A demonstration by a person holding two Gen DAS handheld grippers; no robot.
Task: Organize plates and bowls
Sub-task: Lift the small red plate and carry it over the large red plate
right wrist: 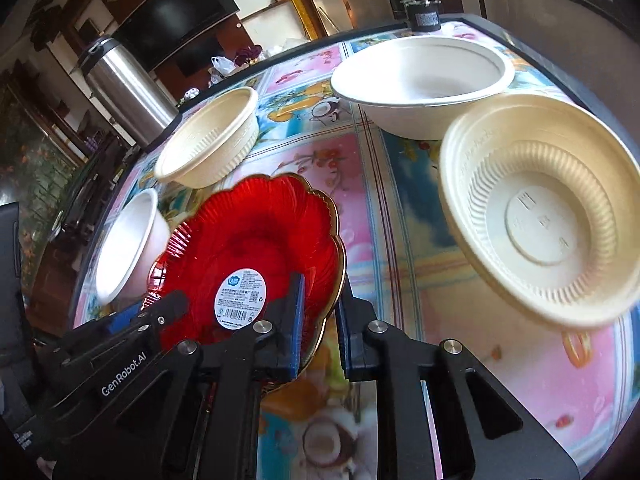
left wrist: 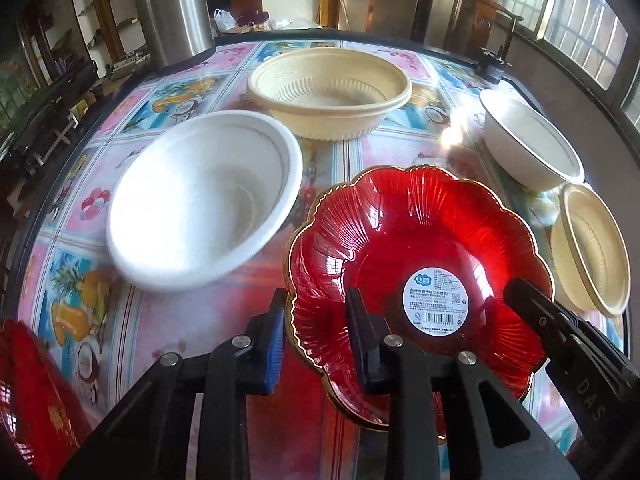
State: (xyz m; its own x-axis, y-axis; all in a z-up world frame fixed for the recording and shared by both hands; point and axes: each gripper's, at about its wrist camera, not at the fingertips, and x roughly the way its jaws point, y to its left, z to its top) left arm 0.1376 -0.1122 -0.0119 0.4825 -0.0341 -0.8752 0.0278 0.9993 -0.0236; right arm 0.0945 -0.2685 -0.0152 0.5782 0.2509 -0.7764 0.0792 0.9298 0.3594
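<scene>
Both claws are clamped on the red plate point(left wrist: 416, 264) from opposite edges — left claw point(left wrist: 316, 340) straddles the scalloped rim at lower centre of its frame, right claw point(right wrist: 320, 320) pinches the rim at lower centre of its own. Two-point grip probably keeps the wide, slick plate level and stops it twisting. White bowl point(left wrist: 204, 208) and beige bowl point(left wrist: 330, 90) sit apart on the worktop point(left wrist: 168, 320) above the plate — likely stacking targets, still scattered.
</scene>
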